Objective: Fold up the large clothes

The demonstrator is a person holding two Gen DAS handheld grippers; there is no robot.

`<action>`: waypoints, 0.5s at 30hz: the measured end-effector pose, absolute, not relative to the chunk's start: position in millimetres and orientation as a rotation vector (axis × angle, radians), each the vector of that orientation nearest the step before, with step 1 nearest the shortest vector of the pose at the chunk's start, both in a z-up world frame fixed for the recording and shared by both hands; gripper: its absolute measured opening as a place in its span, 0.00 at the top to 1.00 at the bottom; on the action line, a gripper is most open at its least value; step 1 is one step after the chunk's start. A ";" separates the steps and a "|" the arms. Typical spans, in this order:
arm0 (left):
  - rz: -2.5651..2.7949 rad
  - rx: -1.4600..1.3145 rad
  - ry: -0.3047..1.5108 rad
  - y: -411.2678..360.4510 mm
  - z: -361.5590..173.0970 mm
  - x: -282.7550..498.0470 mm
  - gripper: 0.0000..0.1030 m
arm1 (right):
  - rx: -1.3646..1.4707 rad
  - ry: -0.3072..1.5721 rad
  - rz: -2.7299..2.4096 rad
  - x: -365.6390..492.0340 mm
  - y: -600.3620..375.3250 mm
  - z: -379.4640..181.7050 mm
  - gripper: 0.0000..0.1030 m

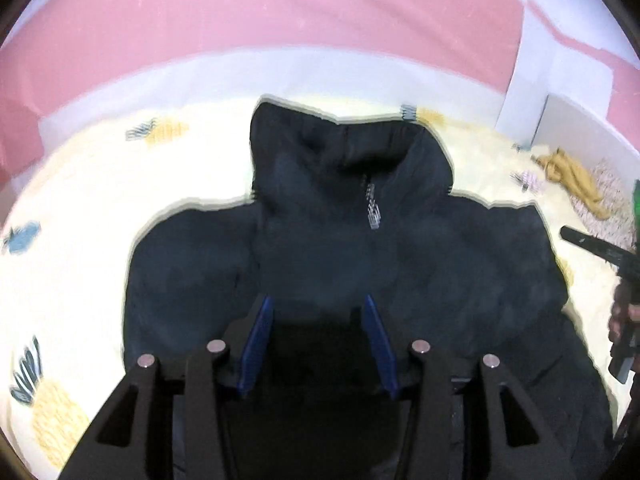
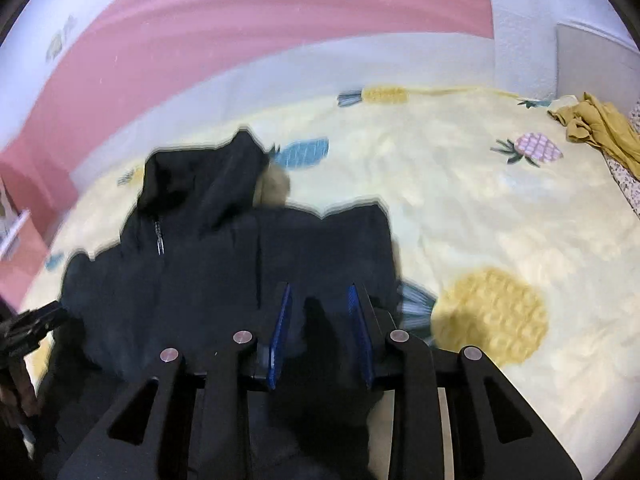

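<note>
We have the dark jacket [image 1: 340,248] spread on the pineapple sheet [image 2: 460,208], left gripper [image 1: 318,308] and right gripper [image 2: 319,294] both spread above it, so next we must pinch an edge to fold.

Counts, bedside:
- dark hooded jacket [image 1: 340,248]: one, with one zip [image 1: 373,210]
- grippers: two, left gripper [image 1: 318,306] and right gripper [image 2: 318,292], two blue pads [image 1: 256,340] each
- mustard-yellow garment [image 2: 600,130]: one
- bedsheet [image 2: 460,208]: one
- printed pineapples [image 2: 490,314]: at least six showing in the right view (blur hides the rest)
</note>
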State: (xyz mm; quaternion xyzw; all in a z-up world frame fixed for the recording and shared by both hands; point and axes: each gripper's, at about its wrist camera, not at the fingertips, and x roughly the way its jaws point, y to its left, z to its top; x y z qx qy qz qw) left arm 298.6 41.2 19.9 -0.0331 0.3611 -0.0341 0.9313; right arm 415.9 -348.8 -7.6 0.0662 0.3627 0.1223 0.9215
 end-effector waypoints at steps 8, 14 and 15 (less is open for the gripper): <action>-0.015 -0.002 0.860 35.1 -37.9 371.5 0.49 | 0.067 0.911 0.188 480.4 -333.1 -54.3 0.71; -0.025 -0.024 0.826 34.9 -53.2 371.4 0.49 | 0.025 0.926 0.171 480.6 -325.6 -79.5 0.71; -0.029 -0.034 0.826 36.6 -51.4 371.5 0.49 | 0.022 0.928 0.168 479.2 -324.3 -77.3 0.71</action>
